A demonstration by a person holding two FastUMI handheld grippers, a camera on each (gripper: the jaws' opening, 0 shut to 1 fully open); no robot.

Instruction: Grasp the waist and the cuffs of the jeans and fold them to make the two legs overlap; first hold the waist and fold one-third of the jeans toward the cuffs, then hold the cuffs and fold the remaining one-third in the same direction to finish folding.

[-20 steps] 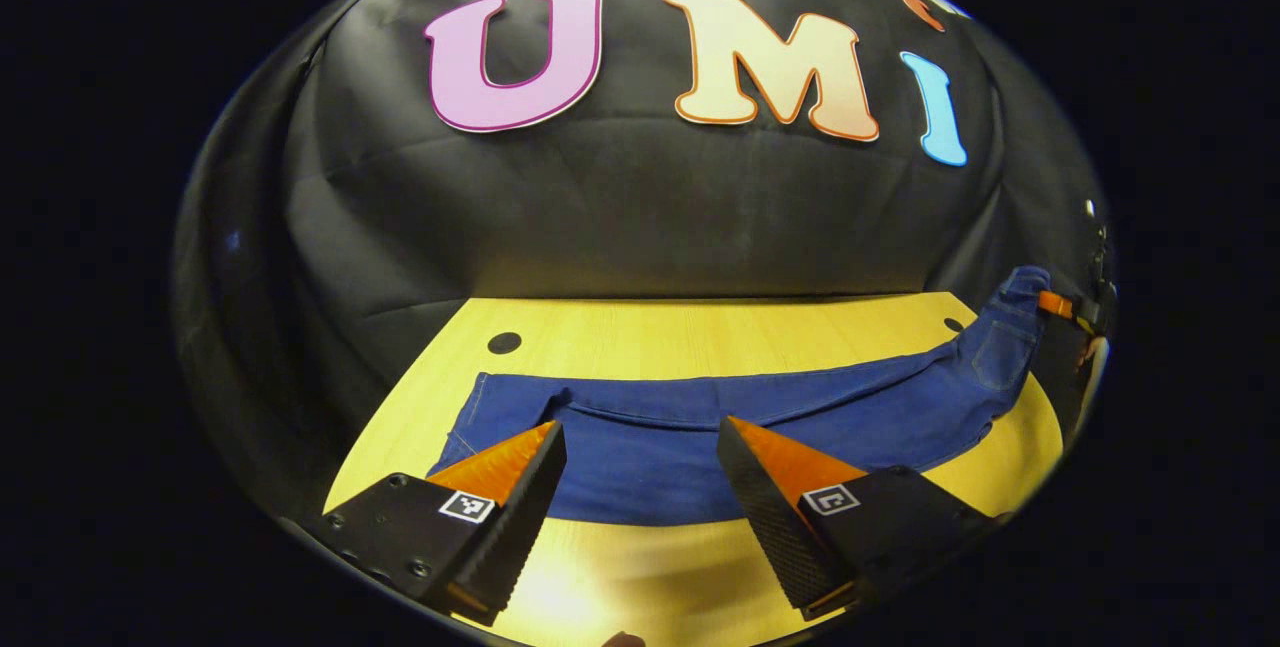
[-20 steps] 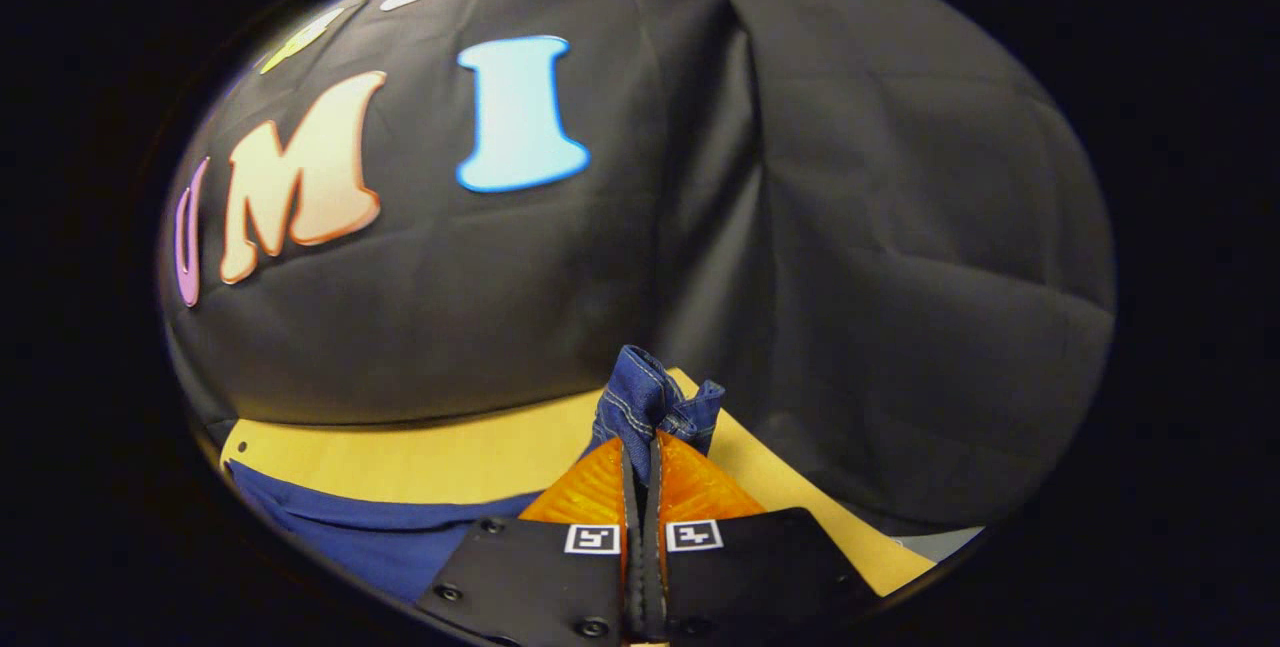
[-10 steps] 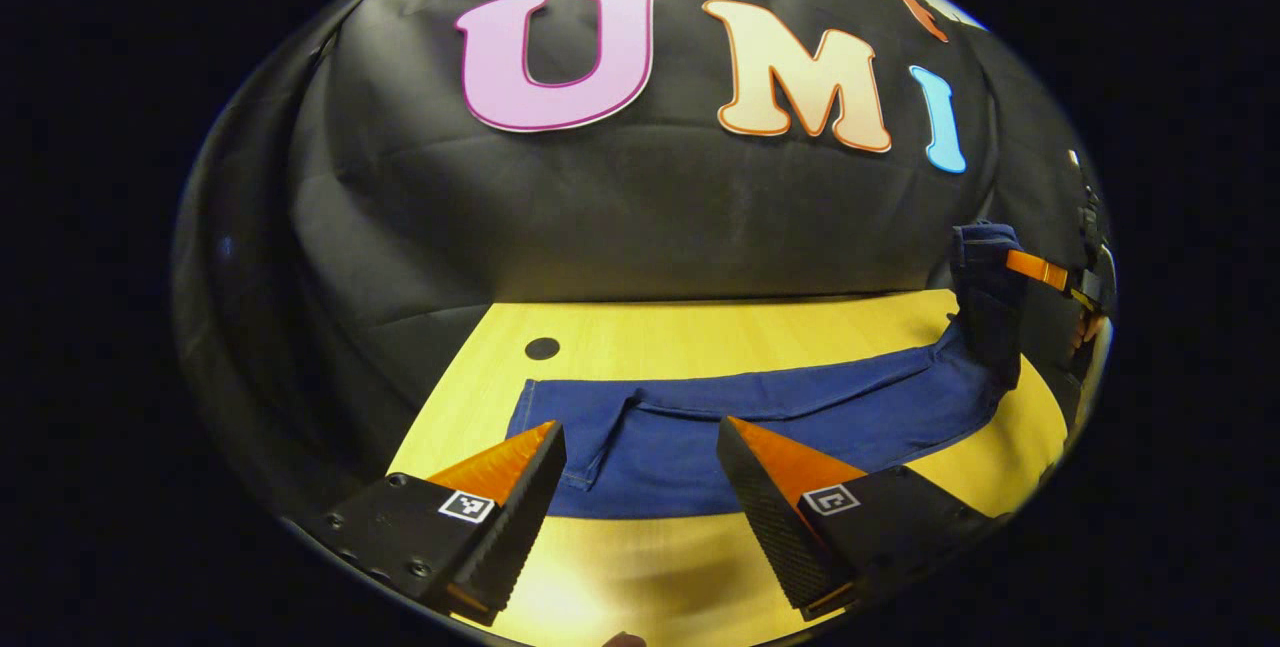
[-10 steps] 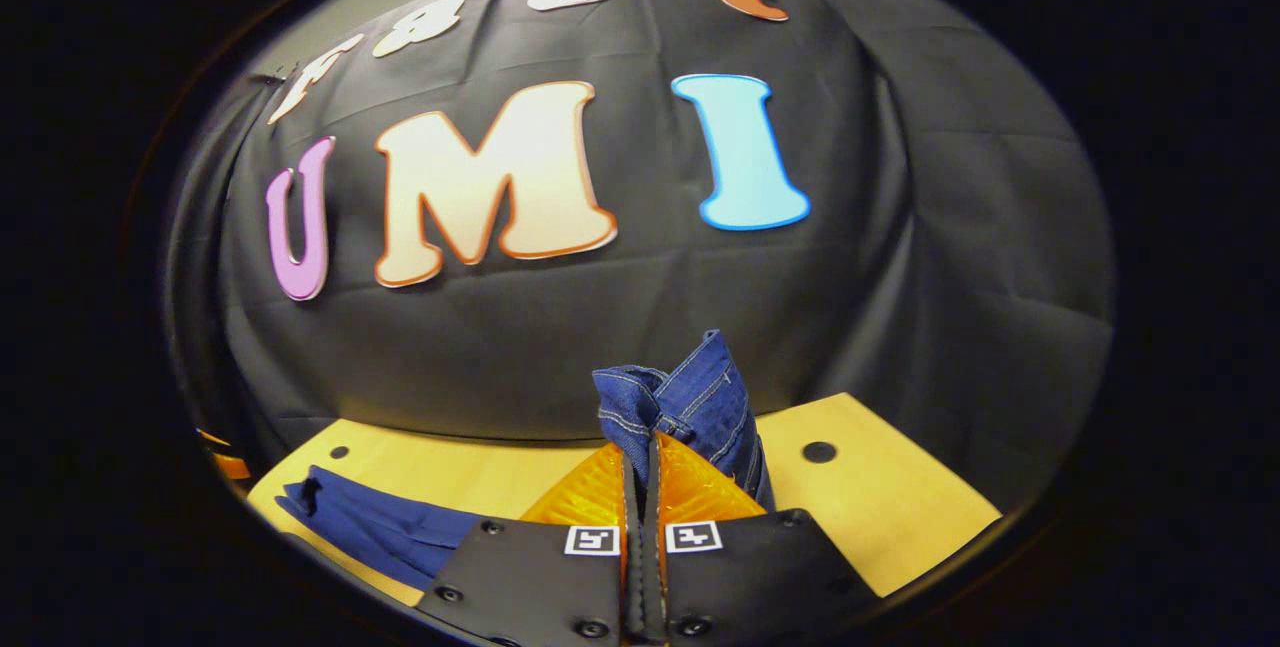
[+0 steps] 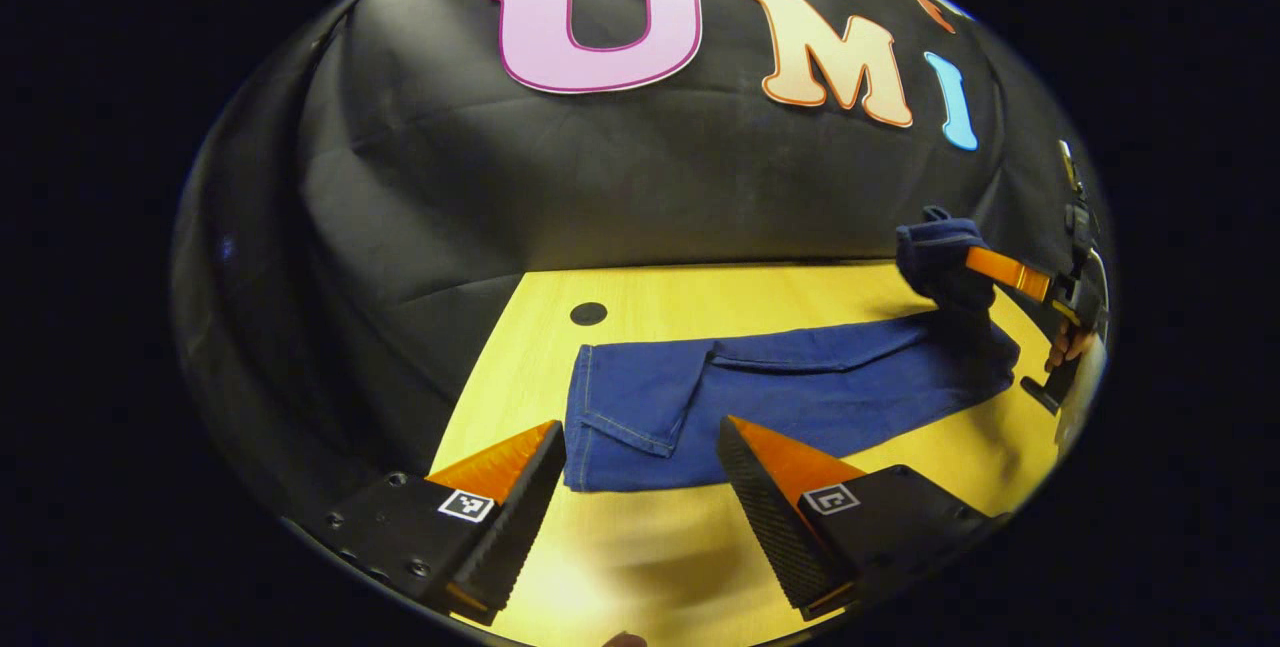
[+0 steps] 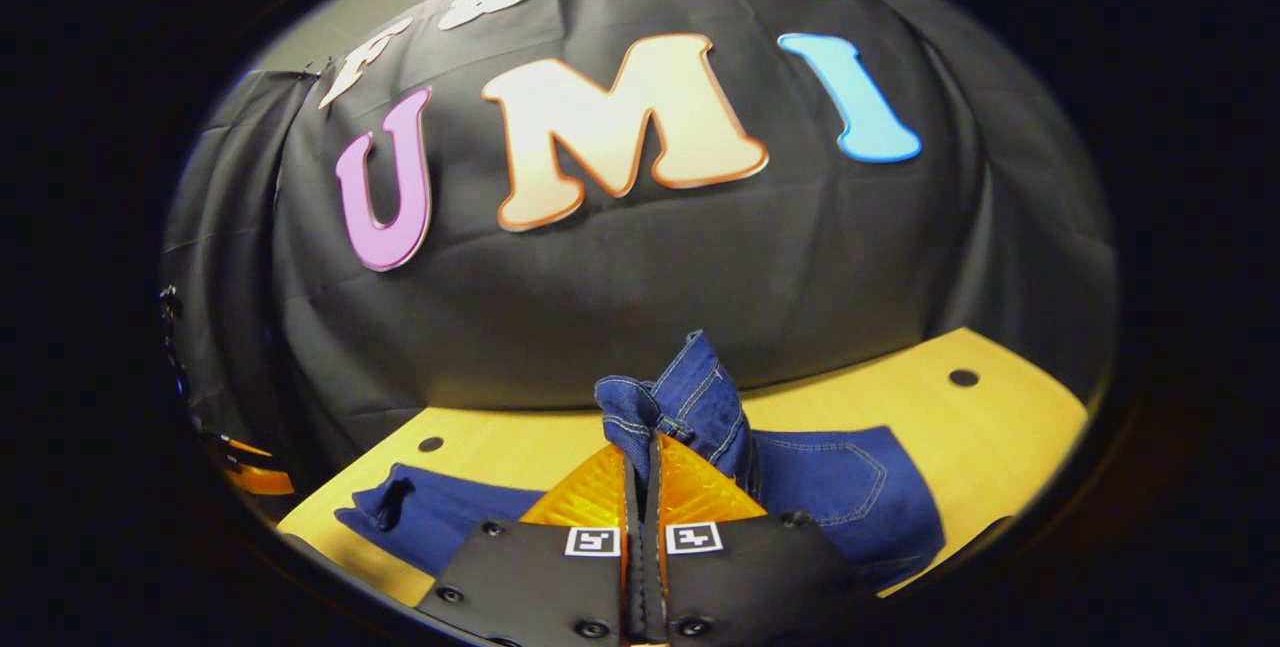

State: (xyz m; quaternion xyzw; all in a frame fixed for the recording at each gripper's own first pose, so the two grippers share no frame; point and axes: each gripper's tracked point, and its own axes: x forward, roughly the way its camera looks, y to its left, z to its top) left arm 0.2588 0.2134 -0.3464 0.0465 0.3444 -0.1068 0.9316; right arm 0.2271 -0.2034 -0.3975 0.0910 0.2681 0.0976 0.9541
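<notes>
Waist end of the jeans (image 6: 690, 407) is bunched between the closed fingers of the right hand-held gripper (image 6: 641, 472); the pinched fabric is hidden by them. In the left gripper view the far right hand-held gripper (image 5: 1010, 272) is cut at the edge, and the hand (image 5: 1065, 345) is barely seen. Near bench (image 5: 640, 567) edge is blurred. Whether the legs fully overlap cannot be told.

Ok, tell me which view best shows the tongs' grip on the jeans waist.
The right gripper view: its tongs sit closed on the bunched waist of the jeans, close up. The left gripper view shows that same grip small, at its far right edge.
</notes>
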